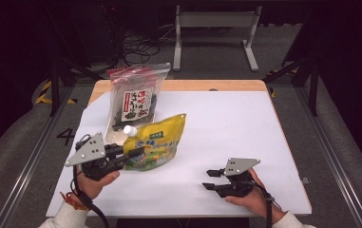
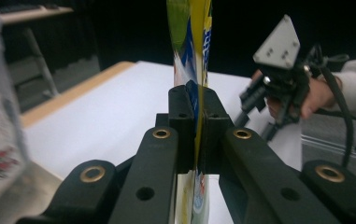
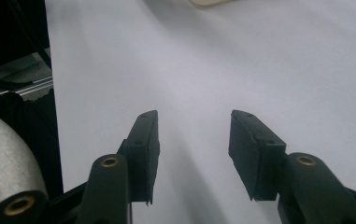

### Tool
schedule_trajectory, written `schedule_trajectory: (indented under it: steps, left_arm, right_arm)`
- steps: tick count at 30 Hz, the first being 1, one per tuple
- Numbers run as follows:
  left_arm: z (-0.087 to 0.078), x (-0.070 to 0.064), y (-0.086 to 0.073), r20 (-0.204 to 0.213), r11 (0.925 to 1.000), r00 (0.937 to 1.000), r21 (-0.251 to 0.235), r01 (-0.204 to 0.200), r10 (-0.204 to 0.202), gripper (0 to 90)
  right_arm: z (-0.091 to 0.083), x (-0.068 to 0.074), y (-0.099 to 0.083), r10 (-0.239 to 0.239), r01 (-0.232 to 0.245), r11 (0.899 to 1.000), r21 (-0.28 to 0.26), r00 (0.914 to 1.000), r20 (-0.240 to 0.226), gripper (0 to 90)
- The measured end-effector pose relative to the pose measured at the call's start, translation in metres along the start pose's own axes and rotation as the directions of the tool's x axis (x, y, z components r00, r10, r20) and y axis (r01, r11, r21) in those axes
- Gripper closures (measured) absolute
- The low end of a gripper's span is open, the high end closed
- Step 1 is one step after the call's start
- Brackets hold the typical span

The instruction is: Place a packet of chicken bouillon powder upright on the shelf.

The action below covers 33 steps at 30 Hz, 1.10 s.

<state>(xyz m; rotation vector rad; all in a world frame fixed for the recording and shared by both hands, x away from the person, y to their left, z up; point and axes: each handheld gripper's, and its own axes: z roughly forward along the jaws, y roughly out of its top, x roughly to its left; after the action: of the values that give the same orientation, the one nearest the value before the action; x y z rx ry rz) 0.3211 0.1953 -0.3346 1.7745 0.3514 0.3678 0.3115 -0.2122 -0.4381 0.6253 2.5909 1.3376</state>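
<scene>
A yellow and green spouted pouch with a white cap lies left of the table's middle. My left gripper is shut on the pouch's lower left edge; in the left gripper view the thin pouch stands pinched between the two jaws. A clear zip bag of dark seaweed lies behind it, reaching the table's far edge. My right gripper rests open near the front right, nothing between its jaws, and shows farther off as the other gripper in the left gripper view.
The white sheet covers most of the wooden table. A metal frame stand and cables lie on the floor beyond. Dark floor rails run along both sides.
</scene>
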Motion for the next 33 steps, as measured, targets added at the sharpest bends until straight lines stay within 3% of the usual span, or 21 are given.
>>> schedule_trajectory:
  steps: [1, 4, 9, 11, 17, 22, 27, 28, 33]
  left_arm:
    - [0.000, 0.000, 0.000, 0.000, 1.0000, 1.0000, 0.000, 0.000, 0.000, 86.5]
    - [-0.006, 0.017, 0.003, -0.043, 0.9997, 0.9990, -0.018, -0.016, 0.016, 86.6]
    - [-0.009, 0.039, 0.003, -0.074, 0.9986, 0.9965, -0.032, -0.041, 0.039, 86.6]
    - [-0.008, 0.045, 0.002, -0.099, 0.9984, 0.9939, -0.024, -0.051, 0.049, 86.6]
    - [-0.005, 0.059, -0.005, -0.107, 0.9983, 0.9927, 0.022, -0.054, 0.056, 86.6]
    - [-0.005, 0.068, -0.015, -0.132, 0.9982, 0.9903, 0.048, -0.036, 0.042, 86.6]
    - [-0.003, 0.079, -0.027, -0.105, 0.9988, 0.9944, 0.049, 0.003, 0.002, 86.5]
    - [-0.001, 0.080, -0.032, -0.091, 0.9987, 0.9956, 0.043, 0.027, -0.023, 86.5]
    - [0.008, 0.090, -0.047, -0.105, 0.9957, 0.9927, 0.064, 0.066, -0.059, 86.4]
  right_arm:
    - [0.000, 0.000, 0.000, 0.000, 0.000, 1.000, 0.000, 1.0000, 0.000, 51.8]
    - [0.001, -0.001, -0.001, 0.004, -0.004, 1.000, 0.004, 1.0000, 0.005, 50.6]
    - [0.002, -0.003, -0.002, 0.018, -0.018, 1.000, 0.001, 0.9998, 0.012, 50.2]
    - [0.003, -0.003, -0.003, 0.025, -0.025, 1.000, 0.005, 0.9996, 0.012, 49.7]
    - [0.006, -0.001, -0.004, 0.017, -0.018, 0.999, 0.027, 0.9997, 0.018, 47.9]
    - [0.008, 0.001, -0.005, 0.002, -0.003, 0.999, 0.049, 0.9995, 0.031, 45.2]
    - [0.010, 0.003, -0.005, -0.013, 0.011, 0.998, 0.061, 0.9994, 0.031, 44.6]
    - [0.010, 0.003, -0.005, -0.009, 0.007, 0.998, 0.061, 0.9995, 0.030, 44.5]
    - [0.010, 0.003, -0.004, -0.014, 0.012, 0.998, 0.061, 0.9993, 0.036, 44.0]
